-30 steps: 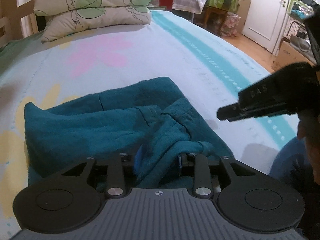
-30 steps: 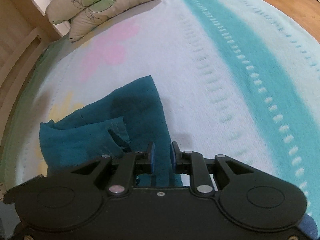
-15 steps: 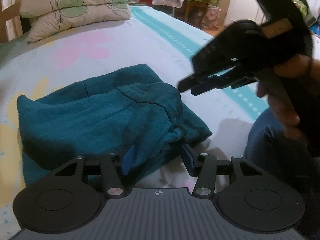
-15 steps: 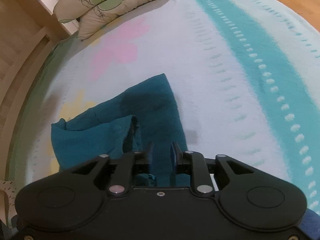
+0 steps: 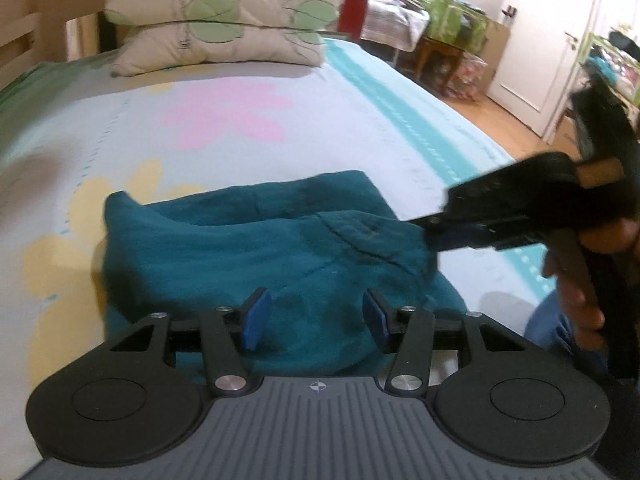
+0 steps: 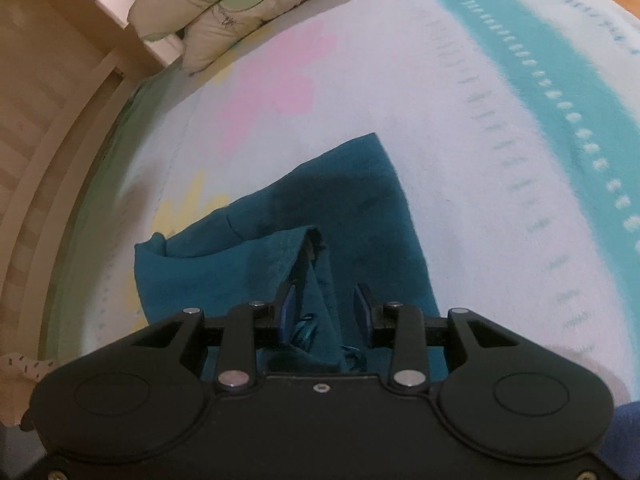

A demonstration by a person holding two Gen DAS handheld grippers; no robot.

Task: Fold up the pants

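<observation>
The bed [image 5: 328,128], under a pale cover [image 6: 460,152] with pink and yellow flowers and a teal stripe, spreads ahead of both claws. Two leaf-print pillows [image 5: 224,28] are stacked at its far end, well beyond the claws.

The teal pants [image 5: 256,248] lie bunched in a folded heap on the cover, directly ahead of and beneath the left gripper [image 5: 316,320] and stretching off to its left. In the right wrist view the pants [image 6: 352,208] run from under the right gripper [image 6: 326,312] forward and leftward, with a raised fold of cloth standing between its fingers.

The left gripper's jaws are parted about halfway, blue pads clear of the fabric, gripping nothing. The right gripper's jaws have just been opening; the fold and a bit of drawstring sit between them, and the pads do not appear to press on the cloth.

From the left wrist view, the right gripper [image 5: 444,236] reaches in from the right, its tips at the heap's right edge, with the person's hand [image 5: 576,268] behind it.
</observation>
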